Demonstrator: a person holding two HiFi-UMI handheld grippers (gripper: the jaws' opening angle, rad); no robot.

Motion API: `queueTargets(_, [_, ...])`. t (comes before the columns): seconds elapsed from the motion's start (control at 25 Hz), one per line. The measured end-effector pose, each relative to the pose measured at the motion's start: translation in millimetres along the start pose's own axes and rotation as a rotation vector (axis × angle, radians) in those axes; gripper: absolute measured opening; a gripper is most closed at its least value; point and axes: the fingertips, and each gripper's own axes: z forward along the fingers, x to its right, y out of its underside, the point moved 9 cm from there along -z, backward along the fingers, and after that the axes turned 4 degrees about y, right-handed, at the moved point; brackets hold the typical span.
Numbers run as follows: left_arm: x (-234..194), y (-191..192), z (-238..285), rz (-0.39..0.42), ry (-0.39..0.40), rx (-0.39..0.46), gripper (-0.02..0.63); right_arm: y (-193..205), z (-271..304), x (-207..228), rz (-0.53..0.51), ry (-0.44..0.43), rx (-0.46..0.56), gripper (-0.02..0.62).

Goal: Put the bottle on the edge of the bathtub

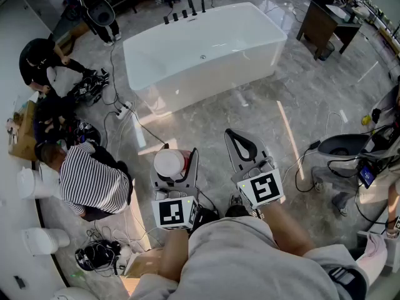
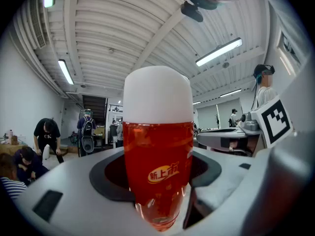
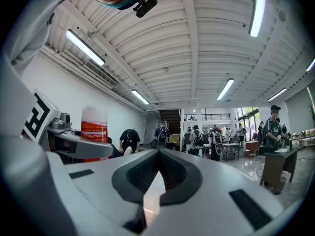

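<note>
Left gripper (image 1: 180, 157) grips the white-capped red plastic bottle (image 2: 157, 151) (right gripper (image 1: 236, 137) closed, empty); white freestanding bathtub (image 1: 212, 74) well ahead, placing remains

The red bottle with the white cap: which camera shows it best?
The left gripper view. The bottle fills the middle there, with its red body, label and white cap all plain. The head view shows only its white top from above; the right gripper view shows it small, far left, lower part hidden.
</note>
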Motion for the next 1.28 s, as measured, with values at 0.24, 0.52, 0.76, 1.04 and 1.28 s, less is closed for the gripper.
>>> queueTargets(0.24, [2, 8, -3, -0.001, 0.004, -0.006, 0.298, 4, 0, -1, -0.016, -0.013, -0.017, 0.006])
queueTargets(0.52, [-12, 11, -14, -0.01, -0.017, -0.022, 0.298, 9, 8, -17, 0.022, -0.054, -0.044, 0.006])
queueTargets(0.76, [-33, 22, -24, 0.003, -0.014, -0.023, 0.299, 15, 20, -39, -0.018, -0.062, -0.03, 0.006])
queueTargets(1.04, [-83, 28, -52, 0.0, -0.026, -0.012, 0.298, 12, 43, -88, -0.011, -0.056, -0.052, 0.006])
queueTargets(1.28, [-120, 36, -74, -0.014, -0.003, -0.021, 0.298, 13, 62, -133, -0.017, -0.053, -0.055, 0.006])
